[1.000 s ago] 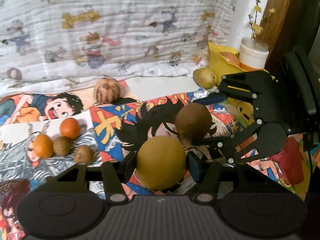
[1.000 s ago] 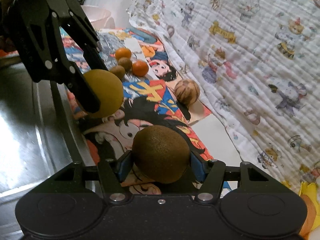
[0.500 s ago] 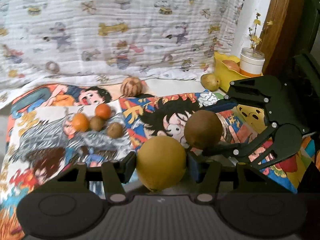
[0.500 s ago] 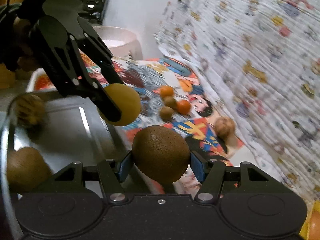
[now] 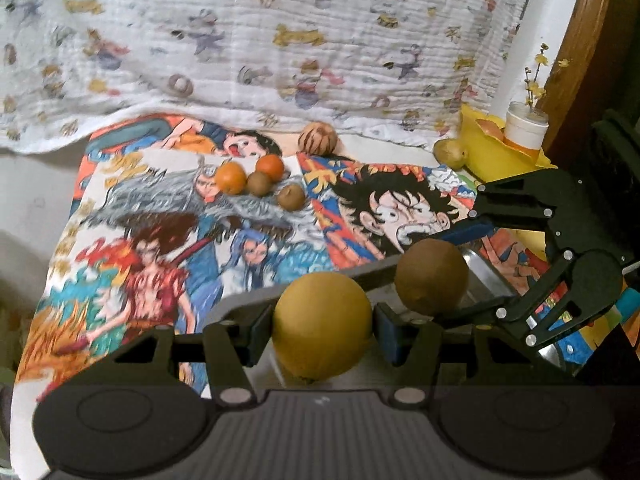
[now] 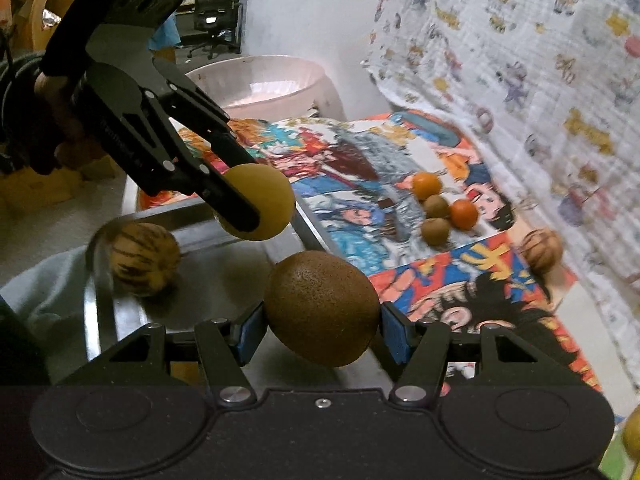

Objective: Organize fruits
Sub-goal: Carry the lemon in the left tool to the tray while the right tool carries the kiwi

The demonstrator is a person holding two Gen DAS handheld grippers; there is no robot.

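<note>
My left gripper [image 5: 322, 330] is shut on a round yellow fruit [image 5: 323, 325], also seen in the right wrist view as the yellow fruit [image 6: 262, 200] held above a metal tray [image 6: 120, 312]. My right gripper [image 6: 322, 334] is shut on a brown fruit [image 6: 322, 307]; the left wrist view shows that brown fruit [image 5: 431, 276] just right of the yellow one. A striped melon-like fruit [image 6: 140, 258] lies in the tray. On the cartoon-print cloth [image 5: 160, 248] sit two oranges [image 5: 230, 178] and two small brown fruits [image 5: 291, 197].
Another striped fruit [image 5: 317, 139] rests at the back by the white patterned blanket [image 5: 280, 32]. A yellow bowl [image 5: 492, 152] with a white cup and a pear-like fruit [image 5: 450, 153] stands at the back right. A pale pink basin [image 6: 264, 84] stands beyond the tray.
Both grippers have pulled back from the cloth and swung toward the metal tray, each still holding its fruit. The tray and its striped fruit have come into the right wrist view.
</note>
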